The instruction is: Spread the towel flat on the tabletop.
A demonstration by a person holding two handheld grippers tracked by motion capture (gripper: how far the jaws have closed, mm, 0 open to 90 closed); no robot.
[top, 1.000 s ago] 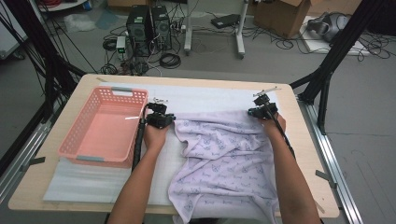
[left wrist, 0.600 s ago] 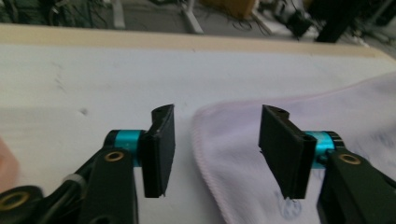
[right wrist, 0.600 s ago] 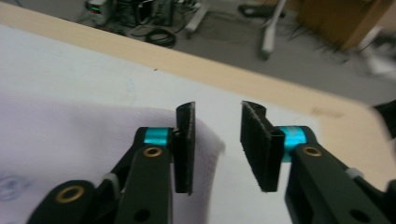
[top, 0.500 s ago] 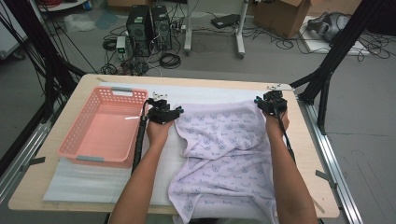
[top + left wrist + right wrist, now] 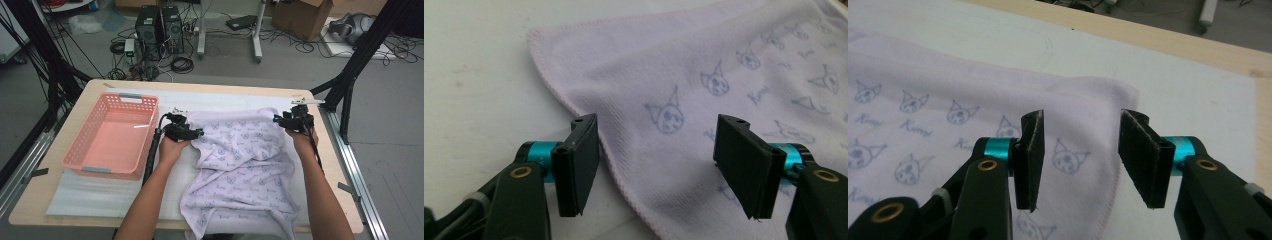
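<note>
Basket [image 5: 111,135]: pink, left of the towel, apart.
Left gripper [image 5: 192,134]: jaws just opened, nothing pinched, at the towel's far-left corner.
Towel [image 5: 240,170]: lilac, spread on the table [image 5: 60,150]; probably light, limp; best pinched at hemmed corners.
Right gripper [image 5: 285,120]: jaws just parted, far-right corner released.

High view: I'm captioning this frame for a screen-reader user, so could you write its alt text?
A person's two forearms reach over a pale lilac printed cloth spread on a table, the left gripper and right gripper open at its far corners. An empty pink basket sits to the left.
</note>
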